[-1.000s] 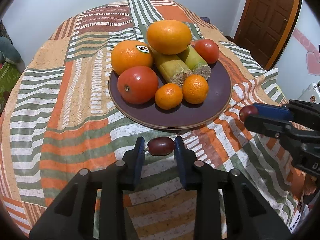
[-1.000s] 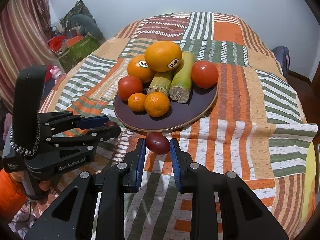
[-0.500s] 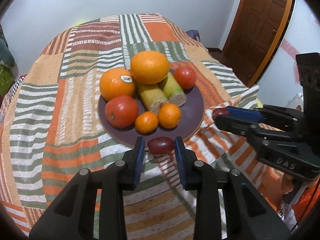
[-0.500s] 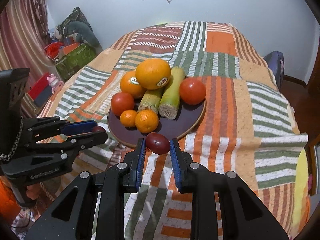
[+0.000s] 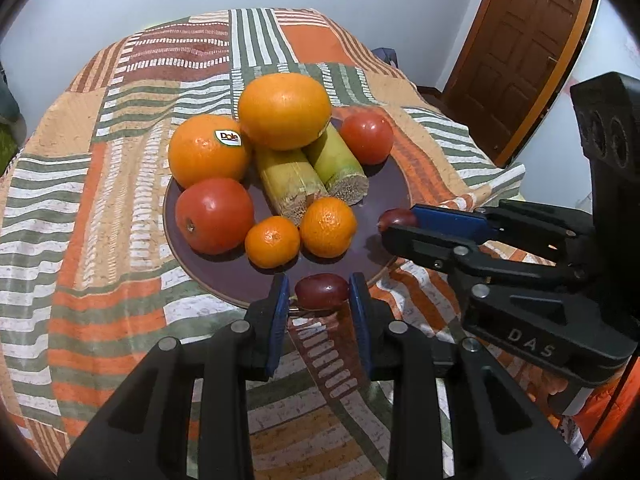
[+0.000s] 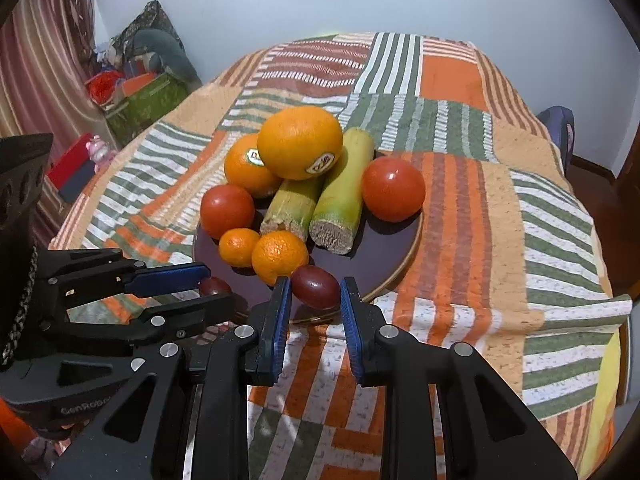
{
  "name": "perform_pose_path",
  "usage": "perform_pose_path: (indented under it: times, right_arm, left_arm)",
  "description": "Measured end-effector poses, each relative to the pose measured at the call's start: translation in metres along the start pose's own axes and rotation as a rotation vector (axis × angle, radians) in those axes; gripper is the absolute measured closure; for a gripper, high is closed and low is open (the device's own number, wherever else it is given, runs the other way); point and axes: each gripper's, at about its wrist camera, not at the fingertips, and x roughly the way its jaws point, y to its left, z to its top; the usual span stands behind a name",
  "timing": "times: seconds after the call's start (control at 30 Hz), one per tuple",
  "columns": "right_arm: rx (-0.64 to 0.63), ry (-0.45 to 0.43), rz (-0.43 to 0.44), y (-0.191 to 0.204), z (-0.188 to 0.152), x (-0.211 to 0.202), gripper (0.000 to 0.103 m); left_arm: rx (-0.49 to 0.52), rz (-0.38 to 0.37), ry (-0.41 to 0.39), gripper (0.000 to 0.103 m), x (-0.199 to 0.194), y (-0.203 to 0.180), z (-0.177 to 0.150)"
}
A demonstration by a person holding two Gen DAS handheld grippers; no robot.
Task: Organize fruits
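A dark purple plate (image 5: 384, 176) (image 6: 384, 244) on the patchwork cloth holds two big oranges (image 5: 284, 110), two tomatoes (image 5: 214, 216), two sugarcane pieces (image 5: 288, 184) and two mandarins (image 5: 327, 226). My left gripper (image 5: 321, 294) is shut on a dark red grape (image 5: 322, 291) over the plate's near rim; it shows in the right wrist view (image 6: 214, 286). My right gripper (image 6: 313, 290) is shut on another dark red grape (image 6: 315, 287) over the plate's near edge; it also shows in the left wrist view (image 5: 396, 218).
The table's patchwork cloth (image 6: 500, 208) falls away at the edges. A wooden door (image 5: 516, 52) stands at the right. Boxes and a cushion (image 6: 140, 80) lie on the floor at the left. The two grippers are close side by side.
Both grippers, each still holding its grape, have moved forward from over the cloth to the plate's near rim. The plate looks nearer and larger.
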Motion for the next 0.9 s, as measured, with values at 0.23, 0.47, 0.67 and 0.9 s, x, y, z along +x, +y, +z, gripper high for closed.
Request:
perform_pose_path:
  times: [0.23,0.47,0.67,0.9]
  right_arm:
    - [-0.003,0.009,0.000,-0.003,-0.001,0.005,0.080]
    - [-0.009,0.024,-0.002,-0.002,-0.002,0.004,0.077]
    - [0.029,0.009,0.004,-0.004,-0.002,-0.012,0.076]
    - [0.041,-0.111,-0.026,0.004,0.005,-0.073,0.076]
  left_arm:
    - [-0.011,0.000,0.012,0.072,0.007,0.000,0.001]
    - [-0.026,0.012,0.024,0.061,0.006,0.001,-0.001]
    - [-0.034,0.017,-0.008,0.061,-0.017,-0.002,-0.003]
    - [-0.055,0.034,-0.153,0.061,-0.088,-0.008,0.001]
